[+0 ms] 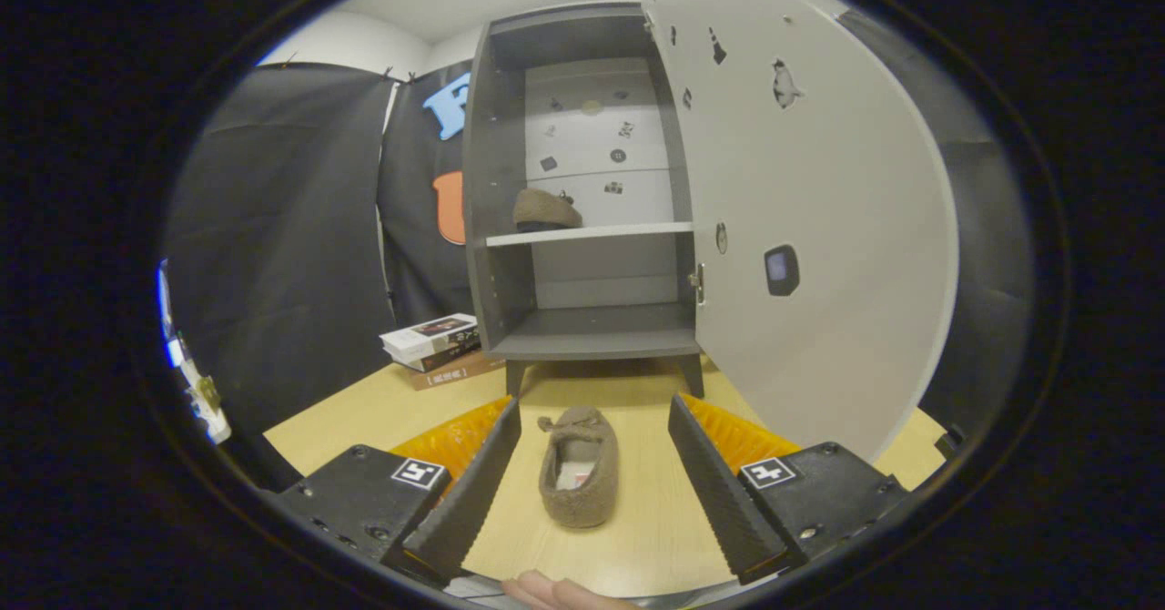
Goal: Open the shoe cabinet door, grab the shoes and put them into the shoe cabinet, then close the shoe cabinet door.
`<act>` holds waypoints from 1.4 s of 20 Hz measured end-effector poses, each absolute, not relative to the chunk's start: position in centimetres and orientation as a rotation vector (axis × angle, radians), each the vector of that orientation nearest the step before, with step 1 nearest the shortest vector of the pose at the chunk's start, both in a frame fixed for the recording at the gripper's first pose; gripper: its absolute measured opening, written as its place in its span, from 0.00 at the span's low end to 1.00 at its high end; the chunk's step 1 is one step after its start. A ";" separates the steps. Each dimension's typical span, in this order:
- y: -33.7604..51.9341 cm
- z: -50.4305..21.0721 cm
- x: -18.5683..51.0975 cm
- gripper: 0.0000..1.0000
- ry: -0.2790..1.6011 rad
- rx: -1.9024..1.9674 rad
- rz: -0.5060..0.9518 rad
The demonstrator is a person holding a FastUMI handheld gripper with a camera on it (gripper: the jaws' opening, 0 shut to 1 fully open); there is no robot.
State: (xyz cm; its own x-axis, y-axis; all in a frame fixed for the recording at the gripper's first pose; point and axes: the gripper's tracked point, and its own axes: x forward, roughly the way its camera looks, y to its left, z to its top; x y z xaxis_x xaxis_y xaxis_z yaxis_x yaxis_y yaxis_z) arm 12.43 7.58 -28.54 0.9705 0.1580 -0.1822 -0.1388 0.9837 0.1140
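Tongs (593,419) spread wide around a slipper (579,469) on the table (655,537), facing the open cabinet (582,332); books (435,341) beside it.

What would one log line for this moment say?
door open | one shoe on shelf | gripper open around second shoe on table

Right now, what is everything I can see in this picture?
Shoe cabinet: one, dark grey, on the table, beyond the fingers.
Cabinet door: one, white, swung open to the cabinet's right.
Shelf: one, white-edged, halfway up the cabinet.
Slipper on the shelf: one, brown.
Slipper on the table: one, brown, between the fingers, untouched.
Books: a small stack, left of the cabinet.
Table: one, light wood.
Gripper: one, open, a finger either side of the table slipper.
Hand: one, a part beneath the fingers.
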 end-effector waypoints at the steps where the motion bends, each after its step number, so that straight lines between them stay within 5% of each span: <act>1: 8.2 -29.7 13.1 1.00 0.212 0.101 0.149; 12: 16.1 -38.8 18.4 0.98 0.415 0.156 0.251; 16: 16.2 -41.0 20.3 0.73 0.476 0.190 0.240; 21: 15.2 -43.0 21.0 0.11 0.559 0.238 0.240; 28: 14.5 -42.3 18.4 0.09 0.500 0.212 0.246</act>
State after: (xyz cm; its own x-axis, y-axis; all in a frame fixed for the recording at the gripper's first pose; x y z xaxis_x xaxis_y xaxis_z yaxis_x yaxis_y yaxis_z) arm 18.40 14.52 -42.30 0.8494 0.2833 -0.4454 -0.1805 0.9488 0.2592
